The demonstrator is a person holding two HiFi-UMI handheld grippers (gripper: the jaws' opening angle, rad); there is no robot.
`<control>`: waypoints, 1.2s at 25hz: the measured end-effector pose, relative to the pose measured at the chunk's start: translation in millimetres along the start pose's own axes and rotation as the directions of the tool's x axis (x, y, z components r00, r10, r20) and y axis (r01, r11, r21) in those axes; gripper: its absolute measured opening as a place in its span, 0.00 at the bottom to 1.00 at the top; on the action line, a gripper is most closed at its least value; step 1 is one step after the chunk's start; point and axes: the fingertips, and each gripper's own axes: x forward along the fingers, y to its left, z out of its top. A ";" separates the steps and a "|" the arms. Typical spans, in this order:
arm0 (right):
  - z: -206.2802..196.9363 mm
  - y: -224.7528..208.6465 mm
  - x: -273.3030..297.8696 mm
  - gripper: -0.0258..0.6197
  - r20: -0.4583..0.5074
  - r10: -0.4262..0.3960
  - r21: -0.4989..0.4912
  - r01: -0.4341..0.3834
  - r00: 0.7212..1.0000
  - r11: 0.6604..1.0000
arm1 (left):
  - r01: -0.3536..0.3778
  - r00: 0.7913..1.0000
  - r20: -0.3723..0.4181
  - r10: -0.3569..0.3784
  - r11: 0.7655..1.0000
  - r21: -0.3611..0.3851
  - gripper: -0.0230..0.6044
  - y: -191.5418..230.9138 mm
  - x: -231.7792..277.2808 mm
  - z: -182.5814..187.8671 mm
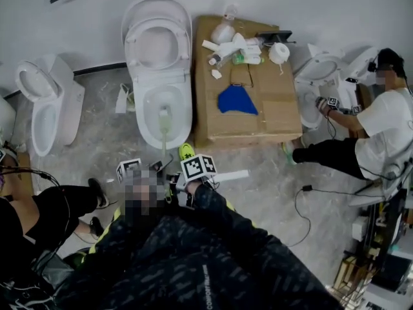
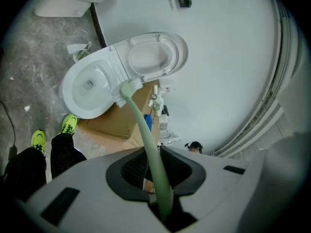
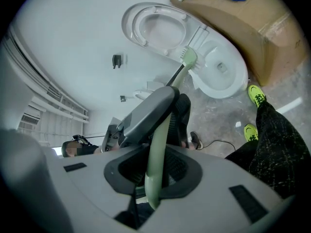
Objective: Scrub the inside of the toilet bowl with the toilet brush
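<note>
Both grippers are clamping the toilet brush (image 1: 165, 123) handle. Left gripper (image 2: 154, 155) jaws are gripping the green shaft partway along; right gripper (image 3: 156, 174) jaws are pinching the rounded handle end. In the right gripper view the left gripper is sitting directly ahead on the same shaft.

Head view: brush head is sitting inside the toilet bowl (image 1: 146, 116), near bowl centre, with the handle running out over the front rim toward 6 o'clock to the grippers. Contact with the porcelain is not readable.

Seat (image 1: 133, 44) and lid (image 1: 158, 6) are standing raised at the bowl's 12 o'clock. Cardboard box (image 1: 271, 112) is sitting just beside the toilet at its 3 o'clock, carrying a blue cloth (image 1: 236, 100) mid-top and a paper roll (image 1: 279, 53) plus white bottles at its far end. Second toilet (image 1: 48, 102) is standing well apart at 9 o'clock. Another person (image 1: 384, 128) is crouching past the box at 3 o'clock
</note>
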 end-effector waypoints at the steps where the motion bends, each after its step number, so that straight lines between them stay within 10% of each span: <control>1: -6.6 0.3 -0.3 0.13 0.002 -0.001 -0.004 0.001 1.000 1.000 | 0.007 1.000 -0.002 -0.007 1.000 0.001 0.15 -0.9 -3.6 -5.5; 30: -43.2 23.7 -25.2 0.13 -0.050 0.050 -0.043 -0.053 0.997 0.998 | 0.072 0.996 -0.044 -0.072 0.997 -0.004 0.15 -35.4 -16.6 -44.4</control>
